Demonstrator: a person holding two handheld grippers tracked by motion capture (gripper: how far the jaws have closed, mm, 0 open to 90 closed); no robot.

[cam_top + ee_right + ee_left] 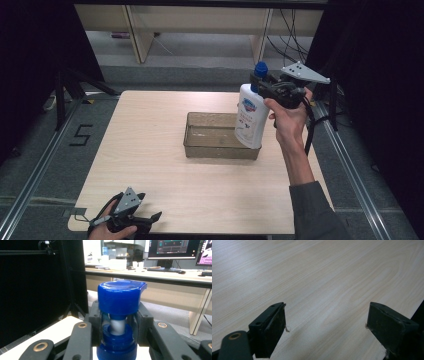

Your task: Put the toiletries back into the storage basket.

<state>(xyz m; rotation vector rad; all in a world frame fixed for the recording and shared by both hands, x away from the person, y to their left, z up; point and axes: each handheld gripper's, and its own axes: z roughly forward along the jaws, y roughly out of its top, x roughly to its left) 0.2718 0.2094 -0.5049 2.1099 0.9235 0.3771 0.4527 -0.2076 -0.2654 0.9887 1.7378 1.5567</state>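
A white pump bottle (249,121) with a blue cap (260,68) hangs in the air over the right end of a clear, shallow plastic bin (220,136). My right gripper (261,86) is shut on the bottle's neck just under the cap. In the right gripper view the blue pump head (120,300) stands upright between the two jaws, which squeeze the collar below it. My left gripper (152,218) rests at the table's near left corner, open, with bare wood between its jaws (325,322).
The light wooden table (150,150) has dark floor and metal rails on both sides. Wooden furniture legs (135,35) stand beyond the far edge. A desk with monitors (172,250) shows behind the bottle in the right gripper view.
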